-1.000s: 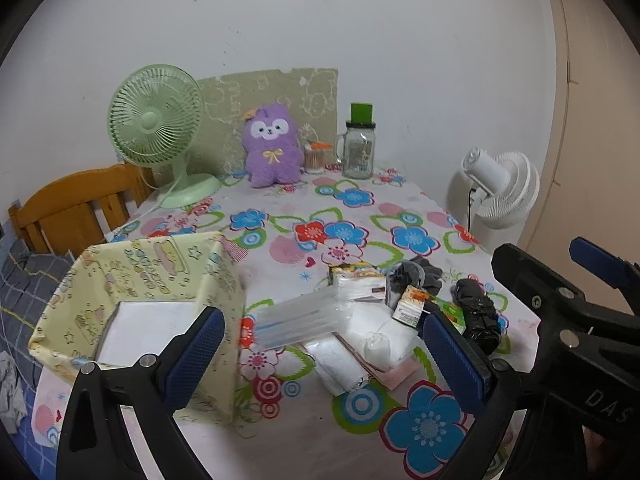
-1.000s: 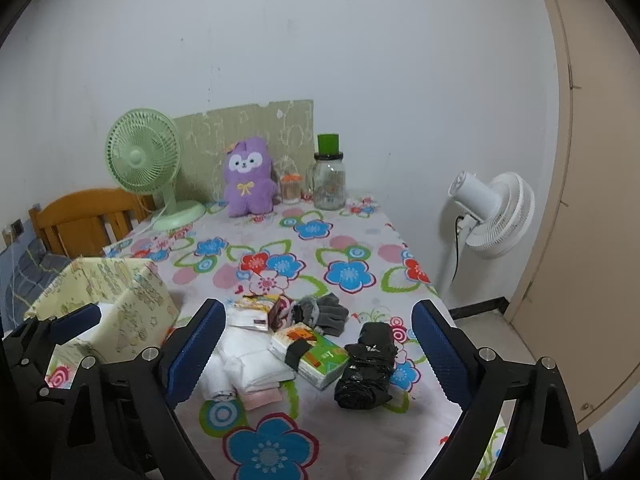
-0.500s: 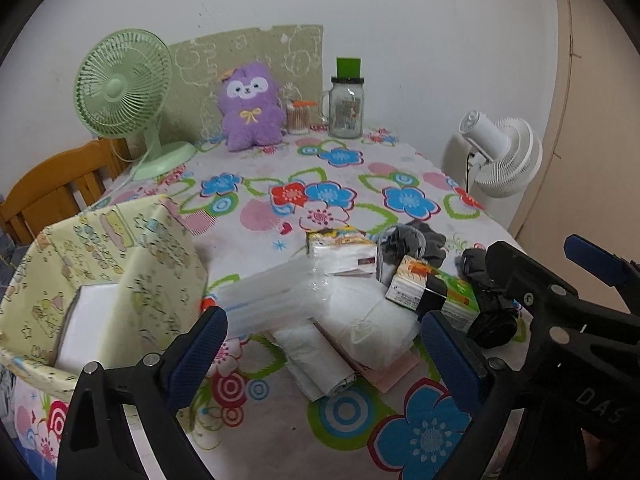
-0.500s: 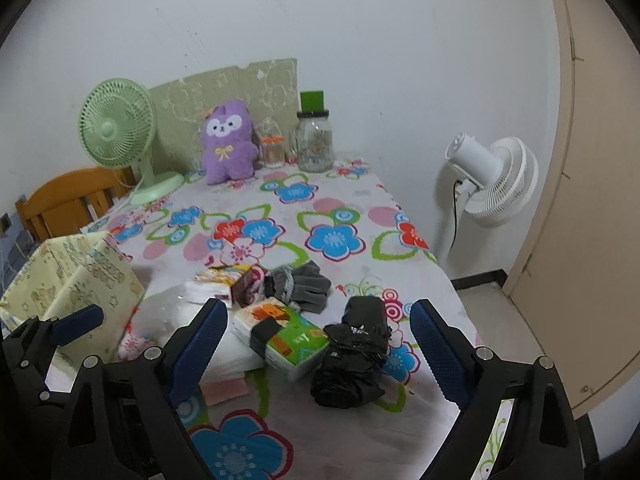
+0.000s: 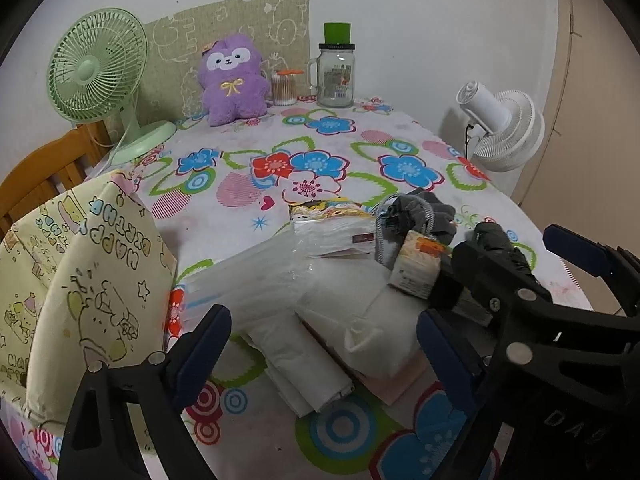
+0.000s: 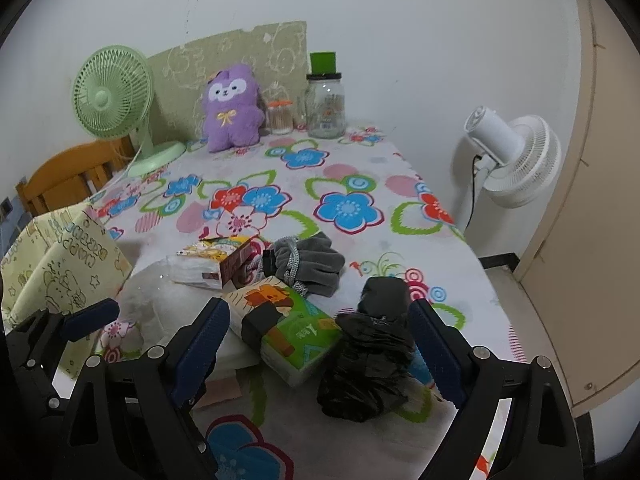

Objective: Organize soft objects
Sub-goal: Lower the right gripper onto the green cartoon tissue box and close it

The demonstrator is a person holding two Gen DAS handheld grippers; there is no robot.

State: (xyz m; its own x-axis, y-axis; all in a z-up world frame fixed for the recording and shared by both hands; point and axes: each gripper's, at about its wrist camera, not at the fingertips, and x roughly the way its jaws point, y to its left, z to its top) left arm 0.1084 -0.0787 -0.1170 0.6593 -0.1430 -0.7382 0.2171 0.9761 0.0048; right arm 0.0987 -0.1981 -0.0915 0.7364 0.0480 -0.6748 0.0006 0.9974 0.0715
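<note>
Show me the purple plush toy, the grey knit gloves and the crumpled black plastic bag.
purple plush toy [image 6: 232, 110]: right wrist view, on its belly.
grey knit gloves [image 6: 316, 264]: right wrist view, on the fabric's middle.
crumpled black plastic bag [image 6: 370, 356]: right wrist view, on its middle.

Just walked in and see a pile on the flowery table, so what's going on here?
A person holds two tools over a heap of soft packets. The left tool, jaws open and just closing slightly, frames the white plastic-wrapped packs. The right tool, also open, frames the green-and-orange tissue pack and crumpled black plastic bag. Nothing is gripped yet. The yellow patterned fabric bin waits alongside.
</note>
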